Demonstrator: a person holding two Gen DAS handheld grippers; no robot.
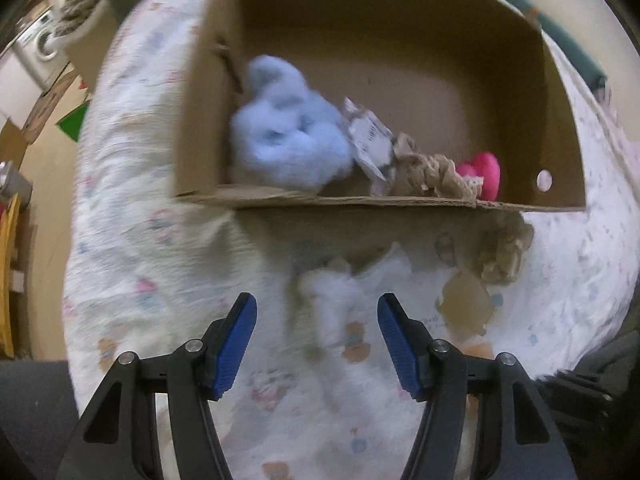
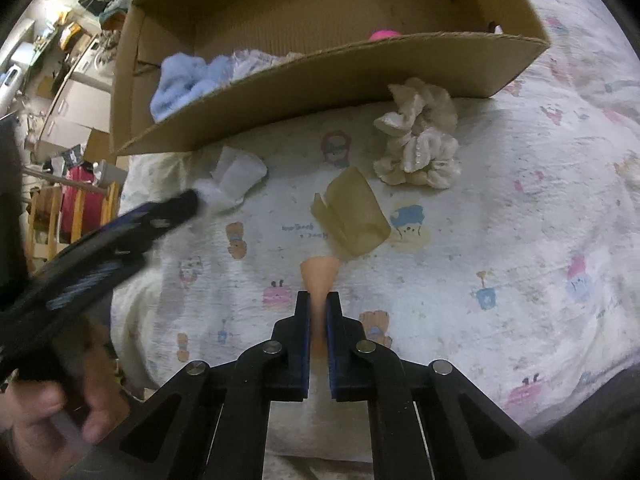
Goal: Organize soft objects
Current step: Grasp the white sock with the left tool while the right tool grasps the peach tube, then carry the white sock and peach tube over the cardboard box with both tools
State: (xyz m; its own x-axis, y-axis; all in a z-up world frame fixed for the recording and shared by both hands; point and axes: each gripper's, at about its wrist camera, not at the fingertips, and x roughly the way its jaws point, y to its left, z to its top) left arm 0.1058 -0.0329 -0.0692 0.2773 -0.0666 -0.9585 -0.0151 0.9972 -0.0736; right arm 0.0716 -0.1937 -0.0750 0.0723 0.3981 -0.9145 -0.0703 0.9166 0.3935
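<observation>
Bed beside cardboard box: right tongs pinch a peach cone.
Left tongs gape empty just above white fluff, nearer it.

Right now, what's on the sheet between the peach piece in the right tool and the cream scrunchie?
A tan, translucent soft piece lies between the peach piece and the scrunchie; the right wrist view shows it.

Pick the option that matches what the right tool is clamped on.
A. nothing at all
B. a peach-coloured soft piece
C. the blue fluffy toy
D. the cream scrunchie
B: in the right wrist view the right tool is pinched shut on the peach-coloured soft piece, while the cream scrunchie lies apart on the bedsheet and the blue fluffy toy sits in the cardboard box.
</observation>
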